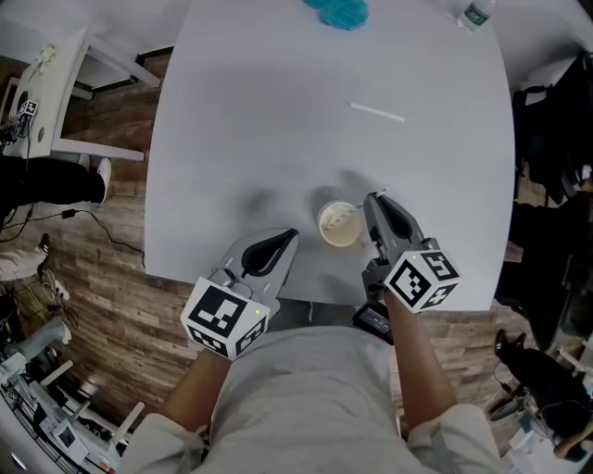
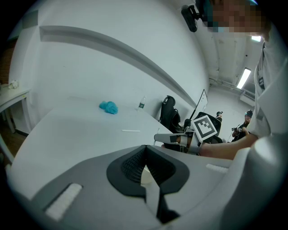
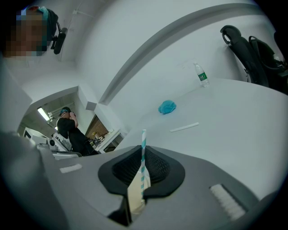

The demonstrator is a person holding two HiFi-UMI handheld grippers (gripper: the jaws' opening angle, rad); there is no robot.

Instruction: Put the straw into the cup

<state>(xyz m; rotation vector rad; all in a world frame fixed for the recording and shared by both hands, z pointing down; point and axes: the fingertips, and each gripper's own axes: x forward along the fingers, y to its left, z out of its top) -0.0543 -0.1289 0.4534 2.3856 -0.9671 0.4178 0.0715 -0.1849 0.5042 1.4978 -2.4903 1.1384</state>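
A cream paper cup (image 1: 331, 235) stands near the table's front edge. A teal-and-white striped straw (image 3: 143, 155) runs up between the jaws of my right gripper (image 3: 144, 148), which is shut on it. In the head view the right gripper (image 1: 375, 197) sits just right of the cup, and striped straw (image 1: 345, 215) shows inside the cup's mouth. My left gripper (image 1: 293, 234) is left of the cup, a short way off, pointing at it with its jaws together and nothing held. A sliver of the cup (image 2: 145, 177) shows through the left gripper (image 2: 146, 150).
A thin white stick or wrapper (image 1: 377, 111) lies mid-table beyond the cup. A blue cloth (image 1: 338, 11) and a water bottle (image 1: 474, 13) sit at the far edge. Chairs and bags (image 1: 556, 139) stand to the right of the white table (image 1: 232, 120).
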